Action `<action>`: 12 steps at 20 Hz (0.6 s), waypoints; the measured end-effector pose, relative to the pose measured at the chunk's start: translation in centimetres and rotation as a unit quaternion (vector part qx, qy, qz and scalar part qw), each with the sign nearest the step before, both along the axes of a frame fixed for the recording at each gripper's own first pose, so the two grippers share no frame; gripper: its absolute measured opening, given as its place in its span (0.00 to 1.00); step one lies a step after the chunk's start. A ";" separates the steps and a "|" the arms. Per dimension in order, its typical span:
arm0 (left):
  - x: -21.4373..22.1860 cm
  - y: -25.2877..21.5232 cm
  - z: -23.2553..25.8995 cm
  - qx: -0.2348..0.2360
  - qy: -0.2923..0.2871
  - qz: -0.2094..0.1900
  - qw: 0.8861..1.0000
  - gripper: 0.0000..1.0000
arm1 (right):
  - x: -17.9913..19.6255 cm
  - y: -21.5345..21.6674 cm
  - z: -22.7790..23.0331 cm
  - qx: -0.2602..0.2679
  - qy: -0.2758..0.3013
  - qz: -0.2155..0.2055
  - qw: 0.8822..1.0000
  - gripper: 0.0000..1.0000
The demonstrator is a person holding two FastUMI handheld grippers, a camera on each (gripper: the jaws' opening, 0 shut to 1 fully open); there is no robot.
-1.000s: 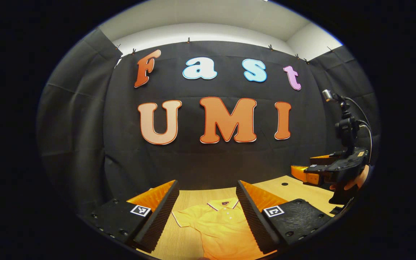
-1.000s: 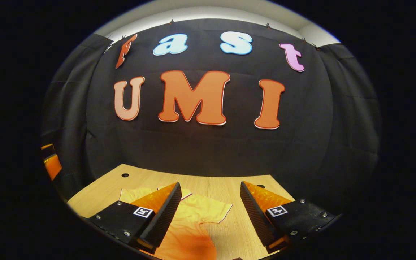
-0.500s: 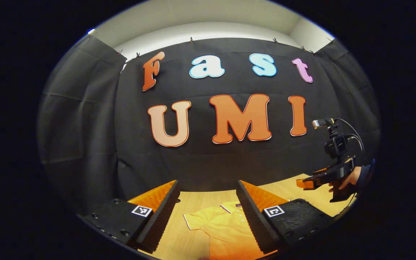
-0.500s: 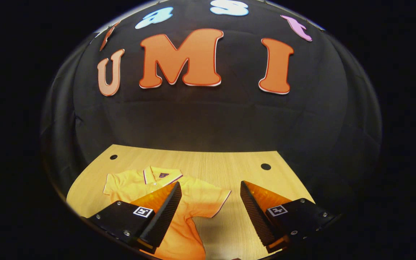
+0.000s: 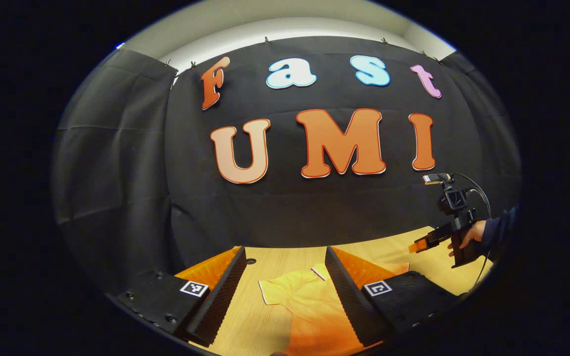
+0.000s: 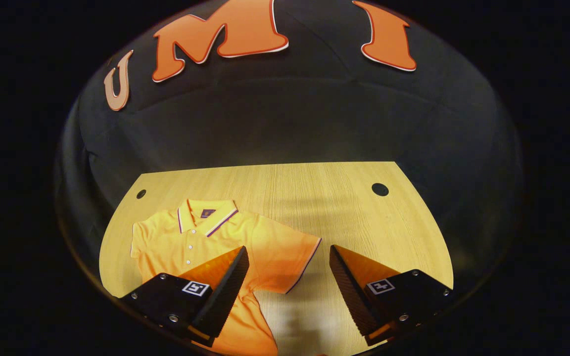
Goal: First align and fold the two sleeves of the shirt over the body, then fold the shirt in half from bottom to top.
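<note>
An orange polo shirt (image 6: 201, 242) with a striped collar lies flat on the wooden table (image 6: 314, 198), collar toward the far wall, both short sleeves spread out. My right gripper (image 6: 290, 257) hangs open above the shirt's right sleeve (image 6: 290, 259), which lies between its fingers without being touched. In the left gripper view the shirt (image 5: 305, 306) lies below my left gripper (image 5: 285, 257), which is open with the left sleeve (image 5: 277, 291) showing between its fingers. Farther off at the right of that view, a hand (image 5: 465, 235) holds the right gripper (image 5: 421, 244) over the table.
Two round holes (image 6: 379, 189) sit near the table's far corners. The black cloth wall stands right behind the table's far edge. Bare wood lies to the right of the shirt.
The right gripper has tilted down and moved forward, so more of the table and the whole shirt top show. The left gripper has shifted left, over the left sleeve. Both stay open.
</note>
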State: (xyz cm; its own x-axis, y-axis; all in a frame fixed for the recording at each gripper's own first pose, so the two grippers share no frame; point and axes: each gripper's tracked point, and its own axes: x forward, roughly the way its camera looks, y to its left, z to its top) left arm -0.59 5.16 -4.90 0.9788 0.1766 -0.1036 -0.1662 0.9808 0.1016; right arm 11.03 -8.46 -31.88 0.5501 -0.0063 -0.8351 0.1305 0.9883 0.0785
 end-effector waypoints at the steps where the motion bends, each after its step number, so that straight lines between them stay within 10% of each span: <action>1: 0.0 -0.1 -0.3 0.002 0.006 0.003 1.000 0.98 | 0.1 -0.1 -0.8 0.005 0.014 0.001 1.000 0.99; 12: -1.5 -0.9 -4.3 -0.018 0.072 0.045 0.996 0.98 | -0.1 -0.5 -9.7 0.067 0.198 0.004 0.978 0.94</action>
